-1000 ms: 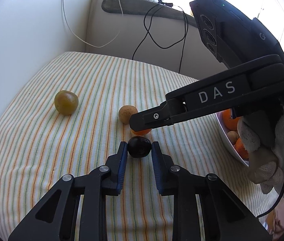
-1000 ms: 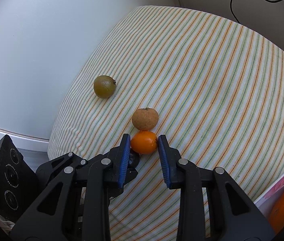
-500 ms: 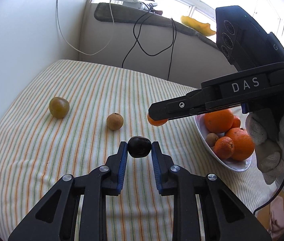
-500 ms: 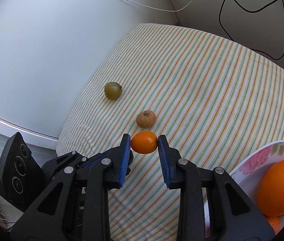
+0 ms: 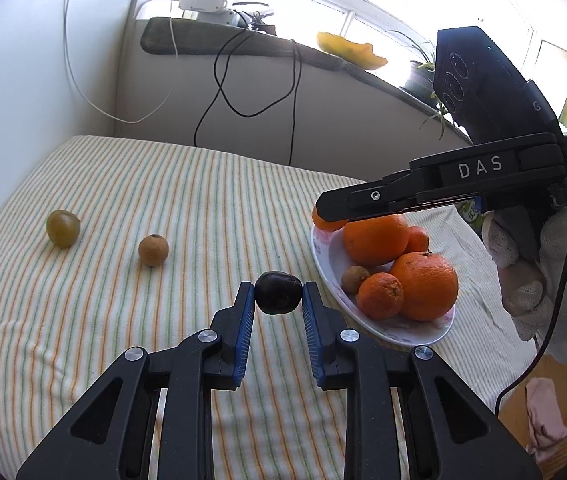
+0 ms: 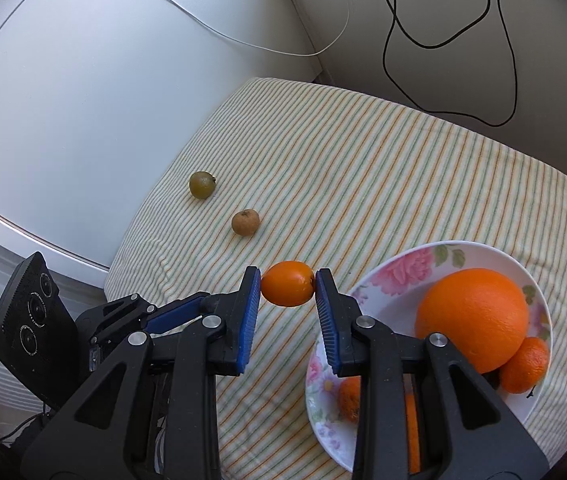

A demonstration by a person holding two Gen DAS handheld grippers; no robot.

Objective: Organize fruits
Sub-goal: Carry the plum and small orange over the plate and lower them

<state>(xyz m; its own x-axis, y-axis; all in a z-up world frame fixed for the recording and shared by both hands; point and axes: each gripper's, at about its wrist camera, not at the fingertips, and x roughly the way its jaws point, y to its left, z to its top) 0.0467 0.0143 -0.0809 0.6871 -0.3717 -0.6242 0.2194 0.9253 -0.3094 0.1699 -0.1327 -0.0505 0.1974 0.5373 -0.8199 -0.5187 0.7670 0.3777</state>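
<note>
Both fruits are up off the striped worktop (image 6: 363, 168): left gripper (image 5: 278, 300) clamps the dark fruit (image 5: 277, 286), right gripper (image 6: 288, 286) the small orange fruit (image 6: 288, 283), now nearing the bowl (image 6: 387, 276).

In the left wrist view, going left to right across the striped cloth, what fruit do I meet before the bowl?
Greenish fruit → brown fruit → dark fruit held in the left gripper → then the bowl of oranges.
</note>
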